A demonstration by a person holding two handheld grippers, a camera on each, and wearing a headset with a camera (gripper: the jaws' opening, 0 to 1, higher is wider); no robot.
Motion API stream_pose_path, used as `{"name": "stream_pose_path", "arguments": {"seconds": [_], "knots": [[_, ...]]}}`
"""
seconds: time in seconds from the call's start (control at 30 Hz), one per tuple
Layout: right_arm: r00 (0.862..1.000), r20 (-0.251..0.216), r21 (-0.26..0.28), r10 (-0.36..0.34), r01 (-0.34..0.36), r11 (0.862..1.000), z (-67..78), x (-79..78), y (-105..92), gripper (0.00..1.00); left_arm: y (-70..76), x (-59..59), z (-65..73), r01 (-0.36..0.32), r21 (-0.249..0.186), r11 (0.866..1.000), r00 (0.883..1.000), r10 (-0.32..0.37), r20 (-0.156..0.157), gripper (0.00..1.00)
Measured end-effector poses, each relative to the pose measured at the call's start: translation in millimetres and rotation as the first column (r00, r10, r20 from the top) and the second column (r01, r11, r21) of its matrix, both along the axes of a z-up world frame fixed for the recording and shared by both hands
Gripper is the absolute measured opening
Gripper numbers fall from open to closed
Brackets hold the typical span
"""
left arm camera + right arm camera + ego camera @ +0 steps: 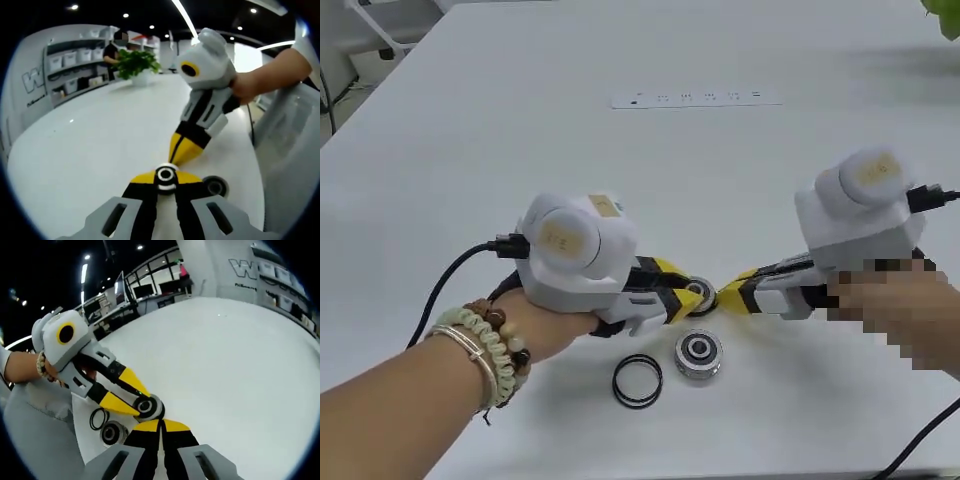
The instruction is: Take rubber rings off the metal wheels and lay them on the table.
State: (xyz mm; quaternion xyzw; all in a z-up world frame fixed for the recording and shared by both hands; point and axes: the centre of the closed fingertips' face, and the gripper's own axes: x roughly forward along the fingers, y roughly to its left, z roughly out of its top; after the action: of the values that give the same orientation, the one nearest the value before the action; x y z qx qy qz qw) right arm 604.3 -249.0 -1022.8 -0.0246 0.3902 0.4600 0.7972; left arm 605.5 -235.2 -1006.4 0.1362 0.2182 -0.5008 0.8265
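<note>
Jaws of the left gripper (691, 298) are seen clamped on a metal wheel (166, 175), which is held clear of the white table (520, 130). The yellow tips are set against opposite sides of its rim. The gripper is held by a hand (535, 325) with beaded bracelets (485, 338) at the wrist.

The right gripper (160, 426) is brought in from the opposite side, its tips meeting the held wheel's edge. In the right gripper view its two jaws are drawn together, with a thin dark line between them. Whether rubber is pinched there cannot be told. Whether a rubber ring sits on the held wheel cannot be told either.

A second wheel (699, 355) is lying flat on the table just below the meeting point, hub uppermost. A black rubber ring (637, 381) is lying flat just beside it, on the left-gripper side; the two are close but apart.

A white power strip (695, 98) is noted well apart, at the far side of the table. A potted plant (135, 64) is seen at the table's far end in the left gripper view.
</note>
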Motion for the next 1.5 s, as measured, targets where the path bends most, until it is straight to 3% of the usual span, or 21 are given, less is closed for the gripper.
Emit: {"name": "stream_pose_path", "arguments": {"seconds": [0.17, 0.3, 0.37, 0.4, 0.47, 1.5], "knots": [[0.990, -0.109, 0.103, -0.090, 0.101, 0.990, 6.3, 1.2, -0.7, 0.00, 0.0, -0.3, 0.0, 0.005, 0.002, 1.000, 1.000, -0.005, 0.002, 0.14], [0.983, -0.148, 0.131, -0.109, 0.129, 0.983, 6.9, 1.2, -1.2, 0.00, -0.2, -0.6, 0.1, 0.006, 0.001, 1.000, 1.000, -0.006, 0.002, 0.14], [0.974, -0.189, 0.162, -0.125, 0.156, 0.974, 11.0, 0.4, 1.3, 0.00, 0.1, -0.4, -0.1, 0.008, 0.005, 1.000, 1.000, -0.008, 0.006, 0.14], [0.963, -0.235, 0.201, -0.132, 0.181, 0.963, 16.8, -0.4, 7.1, 0.00, 0.4, -0.2, -0.2, 0.008, 0.006, 1.000, 1.000, -0.008, 0.008, 0.14], [0.975, -0.178, 0.162, -0.131, 0.161, 0.974, 13.8, 2.7, 5.5, 0.00, 0.9, 0.2, -0.1, 0.008, 0.009, 1.000, 1.000, -0.008, 0.013, 0.14], [0.977, -0.189, 0.180, -0.097, 0.132, 0.975, 18.9, -5.2, 14.5, 0.00, 3.6, -1.0, 0.0, 0.012, 0.004, 1.000, 1.000, -0.012, 0.024, 0.14]]}}
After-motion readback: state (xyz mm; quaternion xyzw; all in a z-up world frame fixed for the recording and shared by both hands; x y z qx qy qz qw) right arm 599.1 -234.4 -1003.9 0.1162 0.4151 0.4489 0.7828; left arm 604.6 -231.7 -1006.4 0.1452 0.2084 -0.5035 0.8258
